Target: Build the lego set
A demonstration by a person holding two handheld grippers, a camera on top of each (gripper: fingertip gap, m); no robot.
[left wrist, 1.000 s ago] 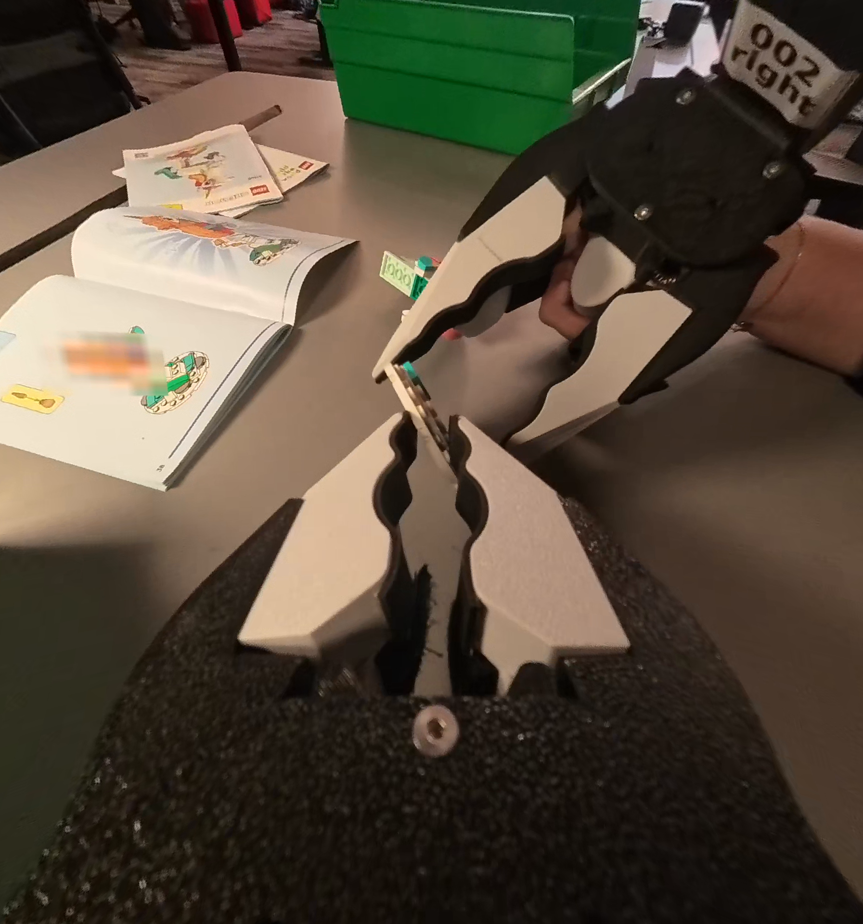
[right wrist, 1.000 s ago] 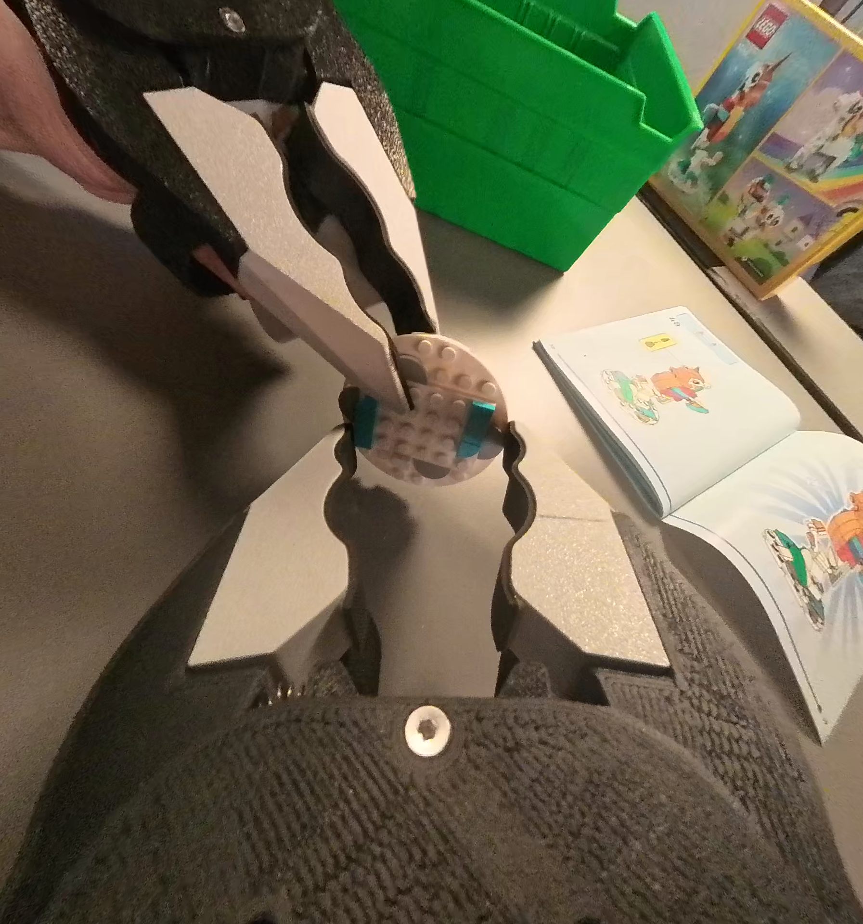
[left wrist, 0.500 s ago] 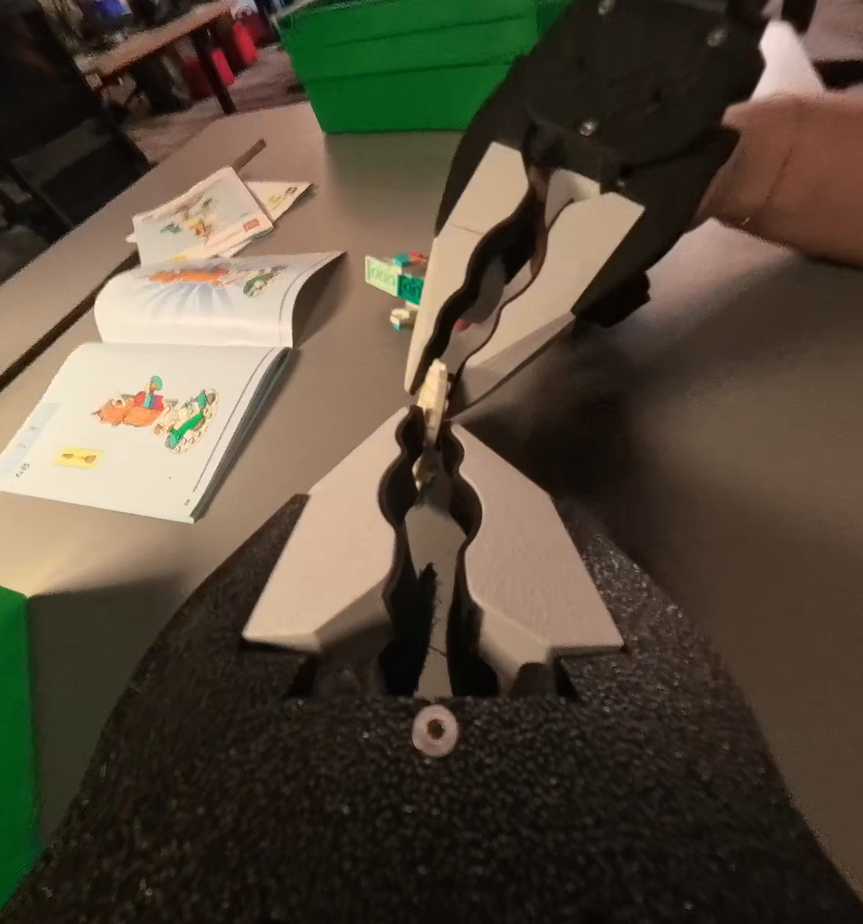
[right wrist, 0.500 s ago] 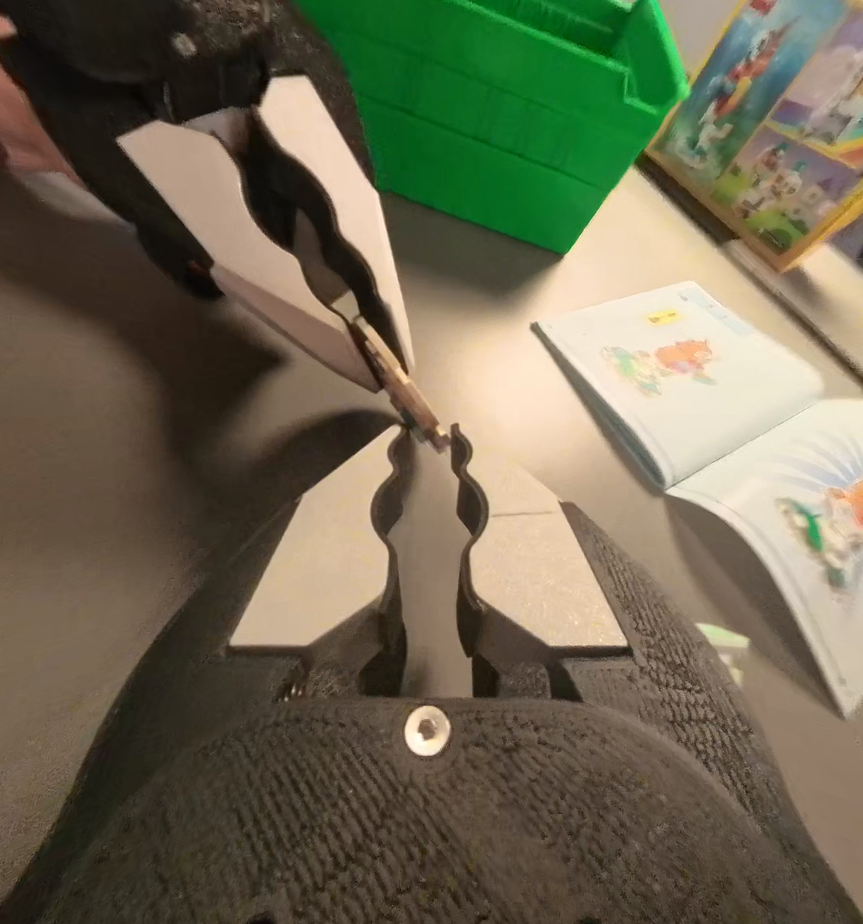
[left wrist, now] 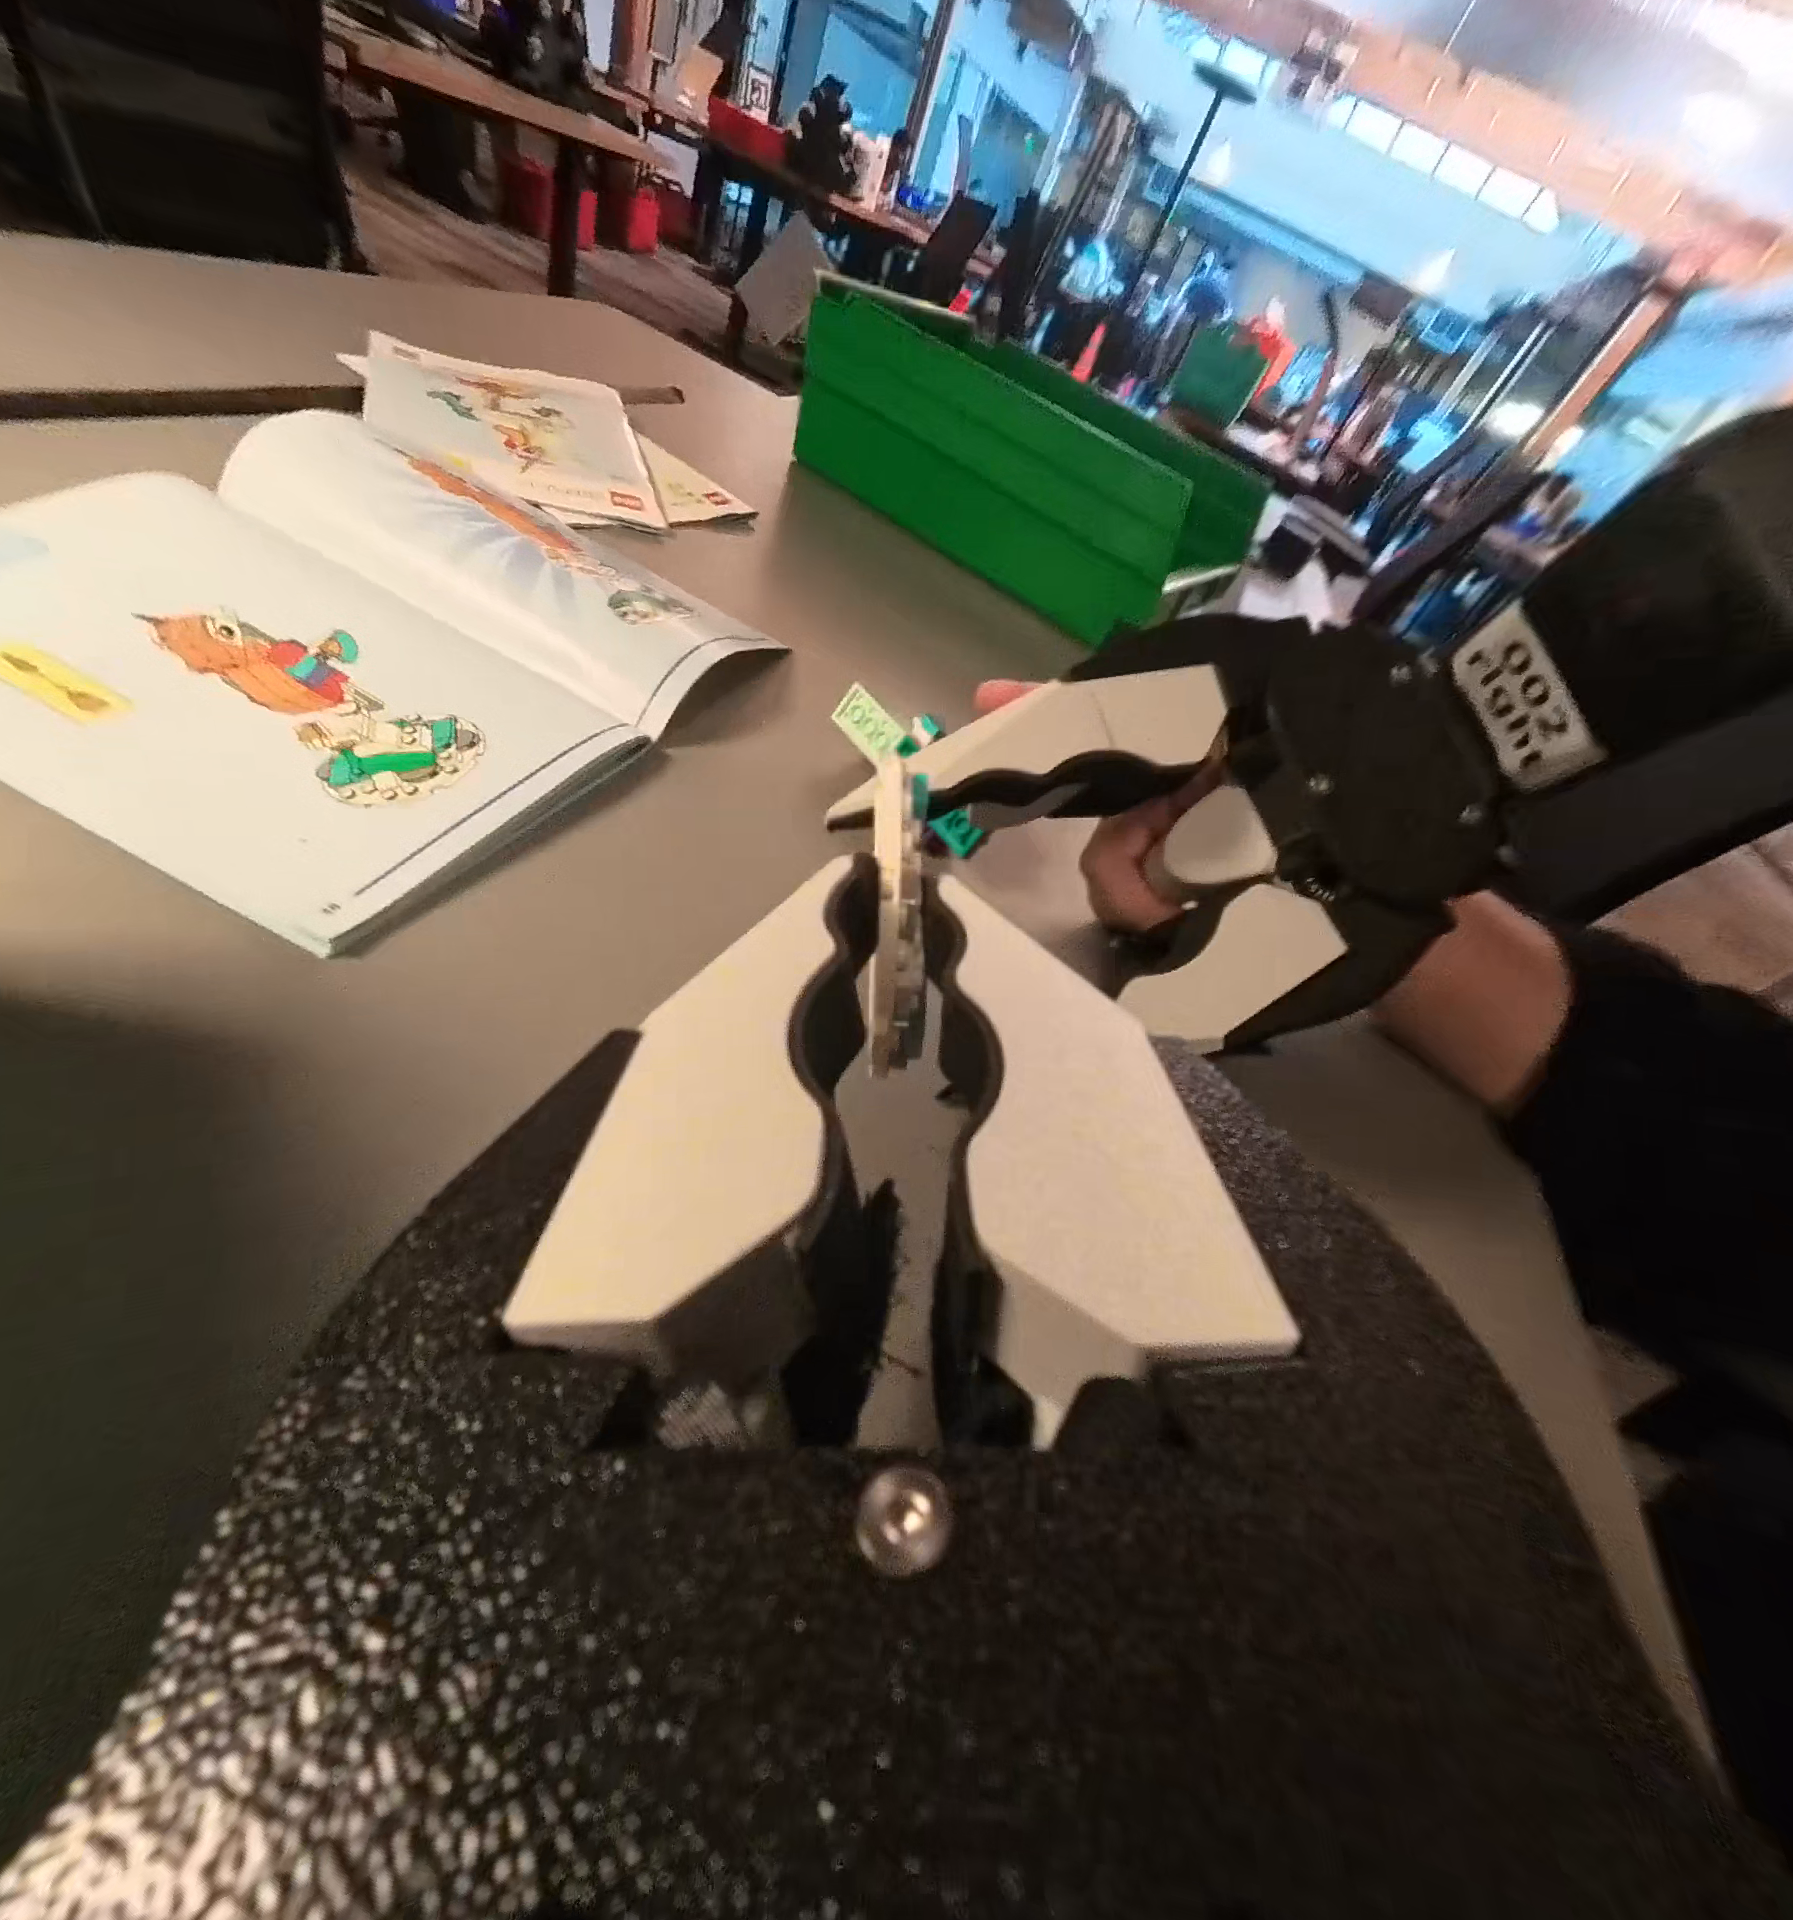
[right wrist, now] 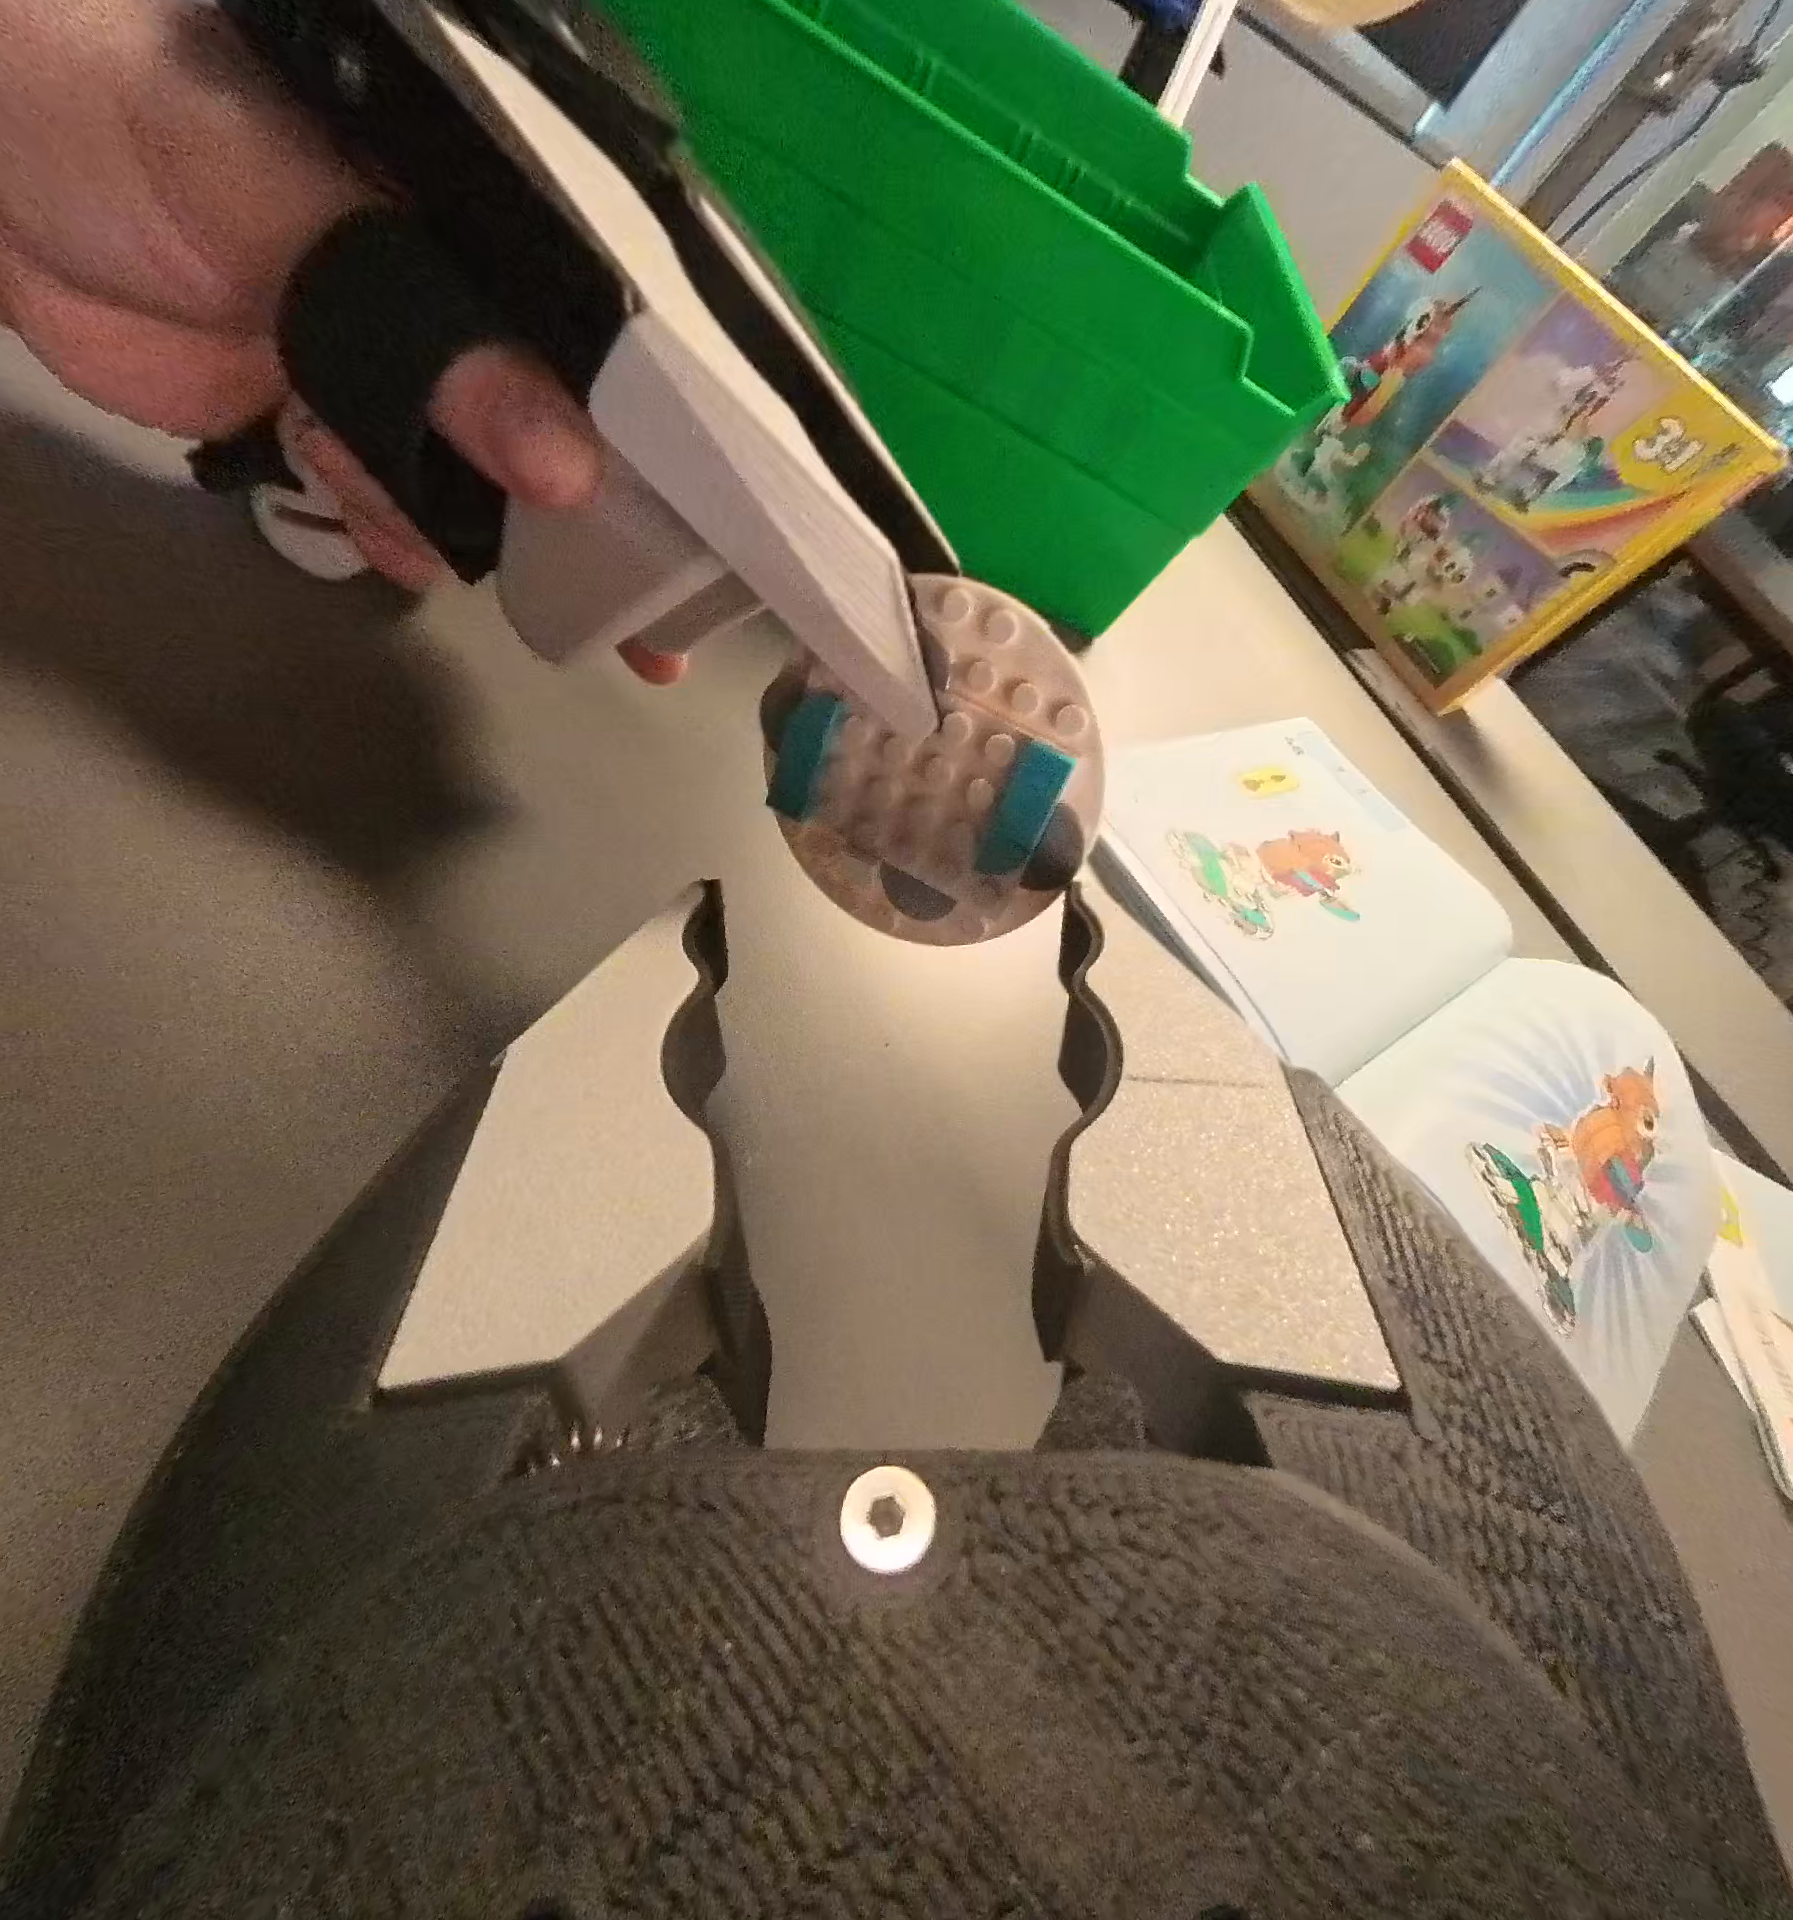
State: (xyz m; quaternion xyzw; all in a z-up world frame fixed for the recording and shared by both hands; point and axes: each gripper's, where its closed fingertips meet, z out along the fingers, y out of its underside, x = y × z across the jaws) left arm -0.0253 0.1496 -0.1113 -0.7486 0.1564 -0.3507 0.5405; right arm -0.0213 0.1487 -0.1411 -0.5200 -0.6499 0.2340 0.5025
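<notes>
Left gripper point(left wrist: 897, 894): grey fingers clamped on the edge of a round tan studded toy-brick plate point(right wrist: 933, 769) carrying two teal bricks, held on edge above the grey tabletop point(left wrist: 196, 1091). Right gripper point(right wrist: 887, 904): fingers spread wide, nothing between them, tips just beside the plate's lower rim. Open pale-blue instruction booklet point(left wrist: 279, 665) lying near the tabletop's far edge; small loose green and teal bricks point(left wrist: 876, 717) beside it; green plastic bin point(right wrist: 975, 260) and yellow-edged toy box point(right wrist: 1526, 416) beyond.
</notes>
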